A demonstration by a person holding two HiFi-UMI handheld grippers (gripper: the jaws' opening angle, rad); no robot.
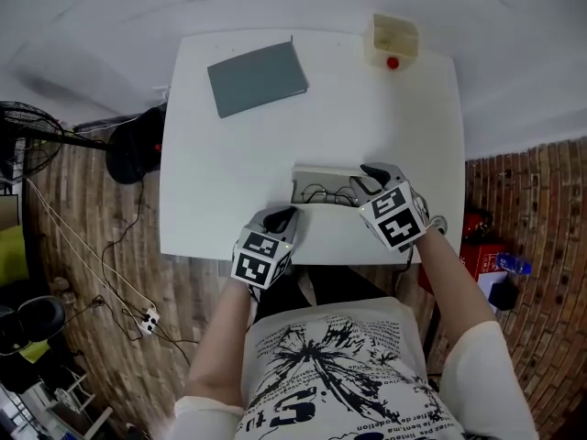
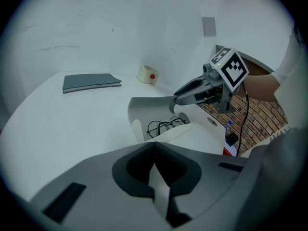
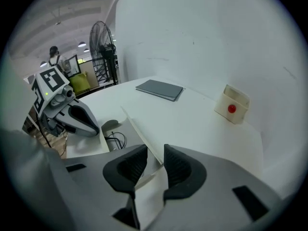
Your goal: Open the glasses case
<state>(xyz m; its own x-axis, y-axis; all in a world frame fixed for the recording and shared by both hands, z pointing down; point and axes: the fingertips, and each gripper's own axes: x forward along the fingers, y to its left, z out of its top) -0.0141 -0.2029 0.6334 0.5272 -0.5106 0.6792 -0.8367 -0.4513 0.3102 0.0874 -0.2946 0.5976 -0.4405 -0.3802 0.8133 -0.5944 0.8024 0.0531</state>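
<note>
A pale glasses case [image 1: 321, 183] lies open near the table's front edge, with dark-rimmed glasses [image 1: 321, 193] inside. In the left gripper view its raised lid [image 2: 147, 107] stands behind the glasses [image 2: 166, 125]. My left gripper [image 1: 289, 214] is at the case's near left corner, its jaws [image 2: 154, 146] closed on the case's front edge. My right gripper [image 1: 362, 180] is at the case's right end. The thin lid edge [image 3: 139, 131] runs between its narrow jaws [image 3: 155, 155], which pinch it. The left gripper [image 3: 79, 119] shows beside the glasses [image 3: 115, 139].
A grey notebook [image 1: 257, 77] lies at the table's far left. A small cream box with a red dot [image 1: 393, 42] stands at the far right edge. A black fan [image 1: 27, 140] and cables are on the brick floor to the left.
</note>
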